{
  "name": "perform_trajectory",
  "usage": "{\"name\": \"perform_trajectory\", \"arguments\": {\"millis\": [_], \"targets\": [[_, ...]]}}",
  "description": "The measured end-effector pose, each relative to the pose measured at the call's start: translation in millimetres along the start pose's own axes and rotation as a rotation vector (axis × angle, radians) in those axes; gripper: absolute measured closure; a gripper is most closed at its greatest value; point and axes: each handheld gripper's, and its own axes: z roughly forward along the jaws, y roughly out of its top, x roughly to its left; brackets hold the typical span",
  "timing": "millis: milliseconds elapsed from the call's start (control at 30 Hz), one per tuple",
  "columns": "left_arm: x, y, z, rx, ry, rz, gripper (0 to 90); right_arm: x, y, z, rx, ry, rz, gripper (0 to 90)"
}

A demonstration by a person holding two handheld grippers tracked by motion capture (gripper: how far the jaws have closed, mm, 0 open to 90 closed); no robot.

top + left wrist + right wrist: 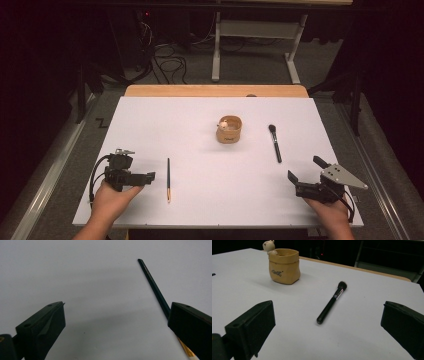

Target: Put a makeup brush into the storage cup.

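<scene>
1. The left gripper (148, 176) rests low at the near left of the white table (150, 120), jaws spread wide and holding nothing.
2. The right gripper (306, 169) sits at the near right, jaws likewise wide apart and empty.
3. A thin dark pencil (168, 179) lies just beside the left gripper; in the left gripper view (153, 286) it runs under the right-hand jaw.
4. Its long axis runs near to far, the pale end toward the person.
5. A black makeup brush (274, 142) lies ahead of the right gripper, bristles pointing away, tilted slightly.
6. A tan cup (229, 129) stands between them, farther back.
7. Judgement: to pick up well, centre each open jaw pair across the shaft, not along it, then close.
</scene>
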Motion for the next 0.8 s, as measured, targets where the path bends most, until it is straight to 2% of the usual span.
{"name": "perform_trajectory", "arguments": {"millis": [267,533,700,800], "targets": [[-1.3,5.2,2.2,0.083,0.017,0.03,4.4,1.0,0.6,1.1,-0.001,0.008,-0.009,0.1],[-1.6,6.7,1.8,0.154,0.003,0.038,5.2,1.3,-0.1,1.5,0.003,0.004,-0.004,0.2],[-4.3,8.1,-0.5,0.162,0.003,0.052,5.2,1.1,-1.0,1.8,0.01,0.004,0.009,0.2],[-5.3,8.6,-2.2,0.164,-0.011,0.047,6.0,0.3,-0.8,0.7,0.004,-0.002,0.008,0.2]]}}
